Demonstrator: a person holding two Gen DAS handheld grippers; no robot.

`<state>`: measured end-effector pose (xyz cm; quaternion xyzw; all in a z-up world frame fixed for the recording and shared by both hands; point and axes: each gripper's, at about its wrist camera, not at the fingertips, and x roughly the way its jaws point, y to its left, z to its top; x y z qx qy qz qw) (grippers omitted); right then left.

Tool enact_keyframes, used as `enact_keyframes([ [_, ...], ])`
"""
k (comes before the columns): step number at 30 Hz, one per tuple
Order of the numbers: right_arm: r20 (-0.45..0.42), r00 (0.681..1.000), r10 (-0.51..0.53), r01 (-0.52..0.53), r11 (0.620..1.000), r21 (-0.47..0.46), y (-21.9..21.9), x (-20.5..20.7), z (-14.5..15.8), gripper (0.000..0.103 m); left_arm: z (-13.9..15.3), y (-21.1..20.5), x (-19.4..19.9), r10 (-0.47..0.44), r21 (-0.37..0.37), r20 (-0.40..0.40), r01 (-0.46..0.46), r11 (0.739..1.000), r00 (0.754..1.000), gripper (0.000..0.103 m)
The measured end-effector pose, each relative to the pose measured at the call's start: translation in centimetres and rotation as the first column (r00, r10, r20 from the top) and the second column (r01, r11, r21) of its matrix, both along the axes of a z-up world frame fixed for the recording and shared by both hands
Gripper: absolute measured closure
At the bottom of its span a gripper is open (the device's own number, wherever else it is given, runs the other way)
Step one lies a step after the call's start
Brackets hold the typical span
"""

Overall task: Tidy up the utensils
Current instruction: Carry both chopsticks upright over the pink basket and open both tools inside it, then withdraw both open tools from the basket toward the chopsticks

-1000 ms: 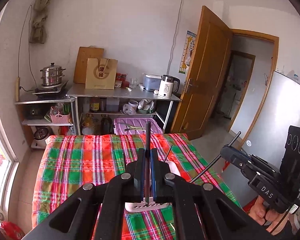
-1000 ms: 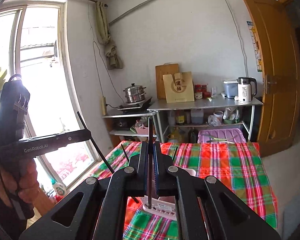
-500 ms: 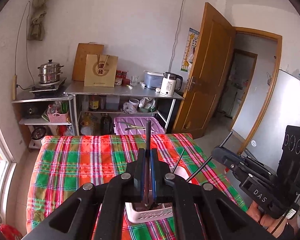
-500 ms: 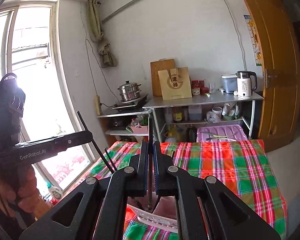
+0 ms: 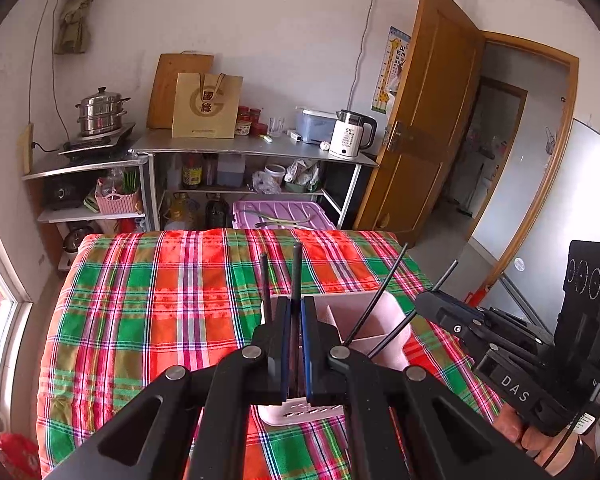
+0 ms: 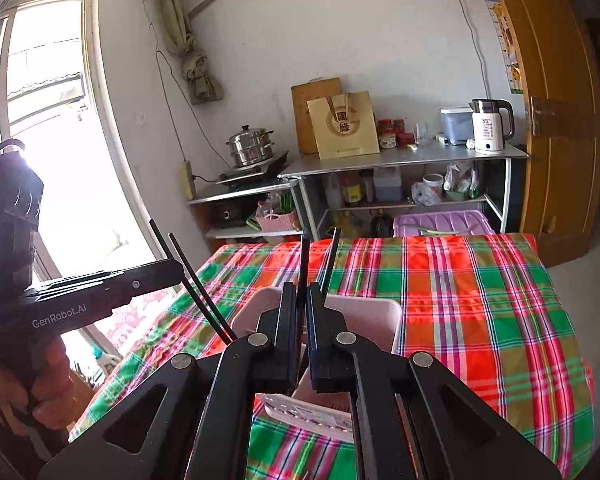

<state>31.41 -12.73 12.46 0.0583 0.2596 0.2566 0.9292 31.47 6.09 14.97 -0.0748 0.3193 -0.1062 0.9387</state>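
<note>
Room: plain kitchen with white walls, a window on the left, a steel shelf rack [image 5: 252, 148] along the far wall and an open wooden door [image 5: 424, 120] on the right
Surface: counter covered by a red, green and white plaid cloth [image 5: 148, 300], with no loose utensils showing on the visible part of it
Left tongs [image 5: 294, 344]: pinched narrow on one thin black chopstick [image 5: 297, 272] that stands nearly upright, its lower end down over the holder
Holder: pale pink plastic utensil caddy with an inner divider [image 5: 364, 308], sitting on the cloth just in front of both tongs
Already in holder: at least one other black chopstick [image 5: 264, 280] leans inside beside the held one
Right tongs [image 6: 300, 340]: also pinched narrow, on a second black chopstick [image 6: 303, 268] over the same caddy [image 6: 364, 312]
Done: both sticks picked up and brought to the caddy
Left: judging by the grips, lowering the two sticks in, letting go; whether more utensils wait outside the views I cannot tell
</note>
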Motion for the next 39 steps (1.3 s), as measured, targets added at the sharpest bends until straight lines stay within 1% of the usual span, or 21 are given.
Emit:
enact_keyframes([
  [4,-0.031,1.0,0.0,-0.001,1.0,-0.017,0.4,0.6,-0.9,0.098,-1.2,0.2,0.7,0.017,0.014,-0.035,-0.016,1.0,0.999,0.098],
  [9,-0.056,0.998,-0.005,0.004,1.0,-0.019,0.0,0.8,-1.3,0.097,-1.7,0.7,0.8,0.034,0.012,-0.048,-0.034,0.999,0.998,0.097],
  [11,-0.053,0.999,-0.011,0.01,1.0,-0.018,-0.4,0.5,-1.1,0.086,-1.6,1.0,0.5,0.041,0.011,-0.04,-0.041,0.999,0.998,0.091],
  [12,-0.046,0.999,-0.013,0.012,1.0,-0.016,-0.6,0.1,-0.9,0.084,-1.4,1.1,0.1,0.043,0.006,-0.03,-0.043,0.999,0.999,0.083],
  [13,-0.04,0.999,-0.013,0.013,1.0,-0.015,-0.9,-0.1,-0.7,0.081,-1.3,1.3,-0.3,0.043,-0.002,-0.02,-0.043,0.999,0.999,0.077],
  [14,-0.035,0.999,-0.013,0.013,1.0,-0.015,-1.1,-0.4,-0.5,0.079,-1.1,1.4,-0.7,0.042,-0.01,-0.01,-0.042,0.999,0.999,0.076],
  [20,0.013,1.0,-0.004,0.004,1.0,-0.013,-2.7,-3.2,0.7,0.077,-0.2,1.6,-4.2,0.043,-0.018,0.042,-0.042,0.999,0.998,0.075],
  [23,0.033,0.999,-0.004,0.005,1.0,-0.02,-3.5,-5.1,0.9,0.077,0.1,1.4,-6.6,0.044,-0.009,0.073,-0.044,0.999,0.996,0.075],
  [26,0.043,0.999,0.006,-0.006,1.0,-0.016,-4.6,-7.2,0.6,0.077,-0.3,1.1,-9.4,0.033,-0.007,0.089,-0.033,0.999,0.995,0.075],
  [31,0.037,0.999,0.02,-0.02,1.0,-0.001,-6.3,-10.5,-0.6,0.077,-2.1,0.3,-13.8,0.009,-0.006,0.099,-0.008,1.0,0.995,0.075],
  [34,0.028,0.999,0.02,-0.02,1.0,0.008,-7.2,-12.3,-1.7,0.077,-3.6,-0.3,-15.9,-0.004,-0.004,0.088,0.004,1.0,0.996,0.075],
  [37,0.029,0.999,0.015,-0.015,1.0,-0.023,-7.7,-14.0,-2.7,0.077,-5.4,-0.9,-17.6,-0.01,-0.001,0.07,0.01,1.0,0.997,0.075],
  [39,0.022,1.0,0.007,-0.005,0.999,-0.047,-8.0,-14.9,-3.6,0.077,-6.5,-1.2,-18.5,-0.015,-0.013,0.051,0.016,1.0,0.999,0.075],
])
